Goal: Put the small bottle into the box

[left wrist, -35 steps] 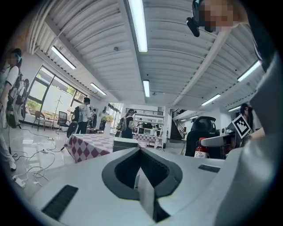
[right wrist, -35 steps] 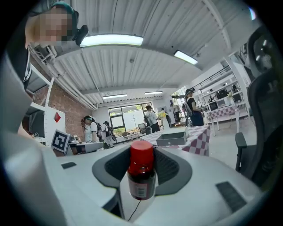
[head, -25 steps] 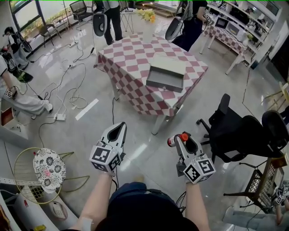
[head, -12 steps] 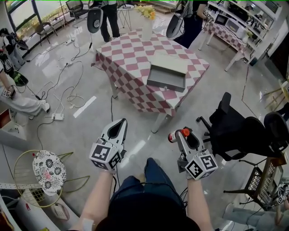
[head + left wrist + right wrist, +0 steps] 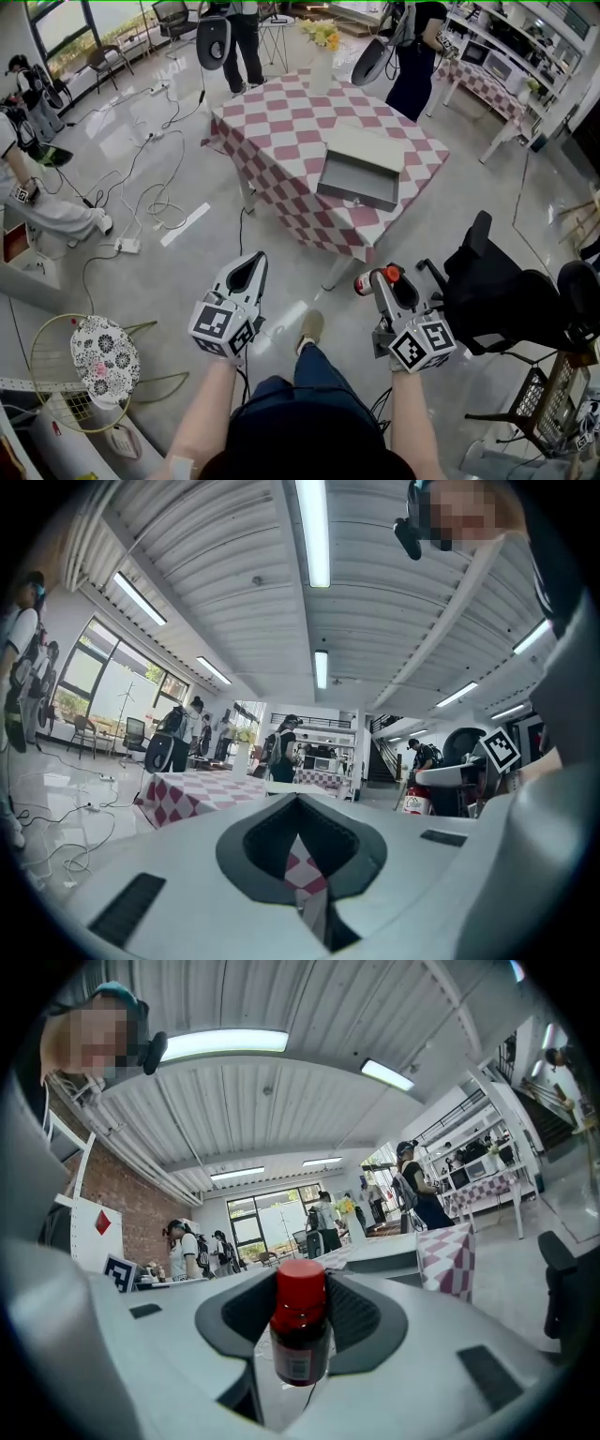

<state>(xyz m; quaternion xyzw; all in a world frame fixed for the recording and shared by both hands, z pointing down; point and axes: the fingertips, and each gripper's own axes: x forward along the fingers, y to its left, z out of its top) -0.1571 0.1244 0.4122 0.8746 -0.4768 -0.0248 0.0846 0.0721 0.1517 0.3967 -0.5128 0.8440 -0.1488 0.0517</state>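
Observation:
The small bottle [image 5: 366,282], dark red with a red cap, lies crosswise between the jaws of my right gripper [image 5: 382,277], which is shut on it. In the right gripper view the small bottle [image 5: 300,1330] stands cap up between the jaws. My left gripper [image 5: 256,259] is level beside it, jaws closed together with nothing in them. The open grey box [image 5: 361,175] rests on the red-and-white checkered table [image 5: 281,131], well ahead of both grippers. The box [image 5: 386,1251] also shows beyond the bottle.
A black office chair [image 5: 497,291] stands to the right of my right gripper. Cables [image 5: 150,197] trail over the floor at left. A wire stool with a floral cushion [image 5: 98,361] is at lower left. People [image 5: 244,37] stand behind the table, by a vase of flowers [image 5: 322,56].
Both grippers have moved forward toward the table, still side by side. A shoe now shows on the floor between them. The bottle has stayed in the right jaws.

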